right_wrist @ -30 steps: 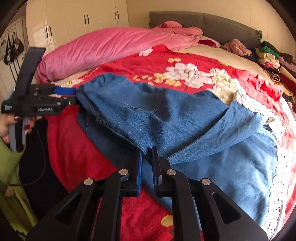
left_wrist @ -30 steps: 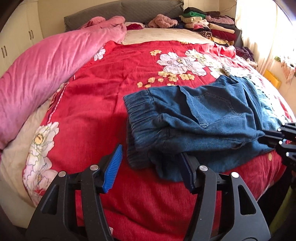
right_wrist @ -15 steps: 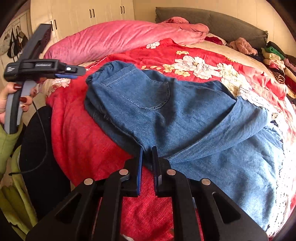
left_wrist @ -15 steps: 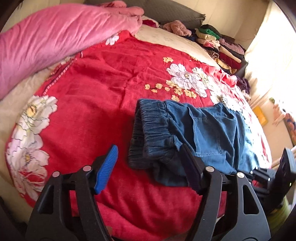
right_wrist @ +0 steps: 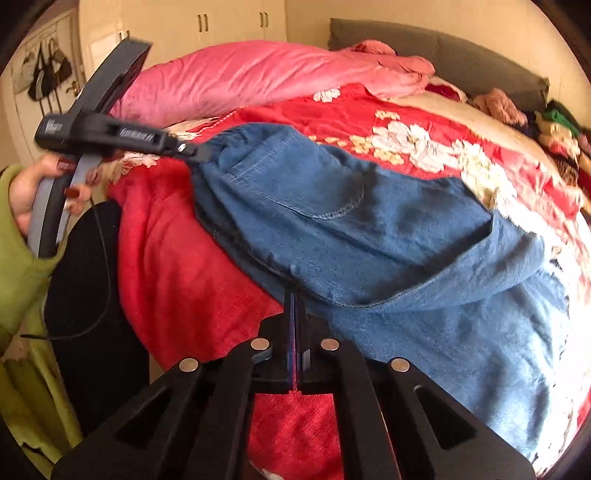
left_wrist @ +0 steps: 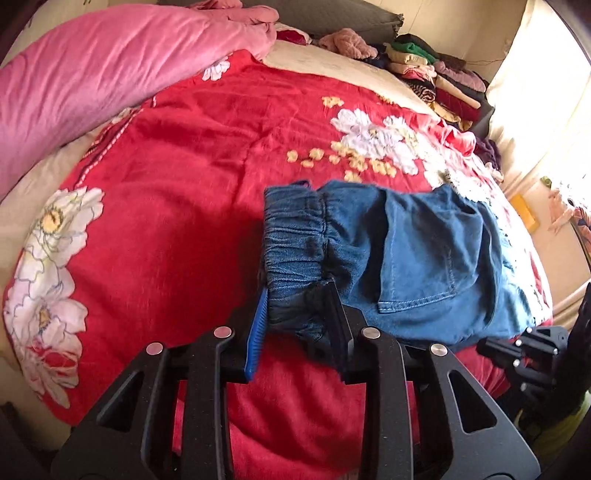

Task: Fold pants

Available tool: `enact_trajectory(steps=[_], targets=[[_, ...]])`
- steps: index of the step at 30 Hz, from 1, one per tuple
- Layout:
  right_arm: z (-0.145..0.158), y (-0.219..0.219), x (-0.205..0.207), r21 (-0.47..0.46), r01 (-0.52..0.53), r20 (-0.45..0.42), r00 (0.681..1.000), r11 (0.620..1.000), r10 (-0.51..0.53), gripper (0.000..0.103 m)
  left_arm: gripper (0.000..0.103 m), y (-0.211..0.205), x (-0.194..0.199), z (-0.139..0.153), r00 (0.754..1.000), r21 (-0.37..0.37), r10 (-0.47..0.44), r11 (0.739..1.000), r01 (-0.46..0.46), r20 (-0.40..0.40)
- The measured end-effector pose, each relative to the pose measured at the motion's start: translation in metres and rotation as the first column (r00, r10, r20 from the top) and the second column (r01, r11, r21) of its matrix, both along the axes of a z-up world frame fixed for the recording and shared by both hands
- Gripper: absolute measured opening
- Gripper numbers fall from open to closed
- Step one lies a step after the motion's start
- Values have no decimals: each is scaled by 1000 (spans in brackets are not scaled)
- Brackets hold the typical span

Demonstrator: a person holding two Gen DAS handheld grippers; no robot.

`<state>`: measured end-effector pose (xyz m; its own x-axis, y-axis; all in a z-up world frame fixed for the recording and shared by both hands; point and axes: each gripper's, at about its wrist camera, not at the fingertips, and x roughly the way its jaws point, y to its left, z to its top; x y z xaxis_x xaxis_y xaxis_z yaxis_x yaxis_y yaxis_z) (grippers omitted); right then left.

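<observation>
Blue denim pants lie partly folded on the red floral bedspread, back pocket up. The elastic waistband's near corner is bunched between the jaws of my left gripper, which are closing and pinch it. In the right wrist view the left gripper holds that waistband corner slightly off the bed, a hand on its handle. My right gripper is shut on the near folded edge of the pants, about midway along. The right gripper shows at the pants' lower right edge in the left wrist view.
A rolled pink duvet lies along the bed's left side. Stacked folded clothes sit at the head on the right. A person's hand and green sleeve are at the near bed edge. Wardrobe doors stand behind.
The left gripper's jaws, wide apart beside the waistband before, have closed onto its near corner. The left gripper has rolled. The right gripper's narrow gap has closed on the pants' edge.
</observation>
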<state>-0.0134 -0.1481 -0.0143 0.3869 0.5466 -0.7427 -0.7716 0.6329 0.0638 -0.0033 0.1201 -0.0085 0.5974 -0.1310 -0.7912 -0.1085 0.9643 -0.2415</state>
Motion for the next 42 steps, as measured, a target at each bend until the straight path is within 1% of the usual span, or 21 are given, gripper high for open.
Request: enact_trajectory(steps=[3, 5, 6, 7, 8, 9, 15, 18, 19, 20, 21, 24, 27, 29, 32, 33, 35, 36, 37, 40, 42], targets=[[8, -1, 5, 33, 19, 3, 1000, 999, -19, 0, 25, 3, 2, -6, 1000, -8, 11, 1000, -11, -6], [13, 3, 11, 36, 18, 11, 1000, 999, -18, 5, 25, 2, 3, -4, 1000, 5, 8, 1000, -8, -1], [14, 6, 13, 15, 11, 24, 1000, 1000, -11, 16, 26, 1, 3, -3, 1000, 11, 7, 1000, -7, 1], [14, 8, 13, -8, -1, 31, 1000, 1000, 2, 31, 26, 2, 3, -3, 1000, 7, 7, 1000, -7, 1], [14, 10, 12, -36, -9, 56, 998, 999, 11, 36, 26, 2, 2, -3, 1000, 1, 9, 1000, -9, 2], [14, 10, 12, -53, -18, 76, 997, 998, 22, 37, 27, 3, 1, -3, 1000, -2, 11, 1000, -11, 2], [-1, 15, 10, -171, -77, 98, 991, 982, 95, 37, 28, 3, 2, 0, 1000, -4, 14, 1000, -14, 9], [-9, 25, 12, -238, -93, 146, 981, 967, 130, 37, 28, 2, 3, 1, 1000, -4, 17, 1000, -17, 9], [-12, 29, 14, -262, -90, 165, 977, 961, 137, 35, 28, 2, 3, 1, 1000, -7, 18, 1000, -18, 9], [-16, 31, 17, -277, -90, 170, 975, 957, 141, 30, 28, 2, 3, 2, 1000, -13, 21, 1000, -20, 10], [-17, 32, 20, -272, -94, 155, 978, 958, 140, 4, 28, 2, 4, 3, 1000, -16, 24, 1000, -24, 10], [-8, 24, 21, -186, -88, 108, 988, 979, 110, 4, 28, 2, 3, 7, 999, -9, 26, 1000, -26, 21], [-3, 19, 11, -160, -111, 94, 988, 981, 127, 3, 29, 5, 2, 7, 999, -11, 31, 999, -30, 21], [-9, 20, 7, -172, -121, 89, 986, 978, 138, 3, 33, 6, 4, 2, 999, 0, 37, 999, -37, 11], [-26, 25, 9, -214, -115, 66, 989, 970, 132, 4, 38, 8, 5, -4, 999, -10, 40, 999, -40, -7], [-28, 25, 10, -204, -115, 49, 991, 972, 127, 7, 40, 7, 5, -5, 999, -5, 40, 999, -40, -9], [-23, 19, 12, -162, -115, 9, 993, 980, 117, 10, 44, 8, 3, -3, 999, 1, 47, 999, -47, -5], [-18, 16, 13, -137, -120, -9, 993, 983, 120, 15, 46, 11, 1, 1, 999, -2, 54, 999, -54, 3], [-10, 9, 14, -96, -116, -21, 993, 989, 115, 16, 46, 12, -2, 4, 998, 1, 59, 998, -59, 11], [9, -5, 17, -5, -76, -19, 997, 997, 76, 17, 46, 12, -10, 20, 995, 46, 77, 996, -80, 55], [17, -8, 23, 34, -35, -15, 999, 999, 36, 17, 46, 8, -14, 33, 993, 61, 77, 995, -83, 89]])
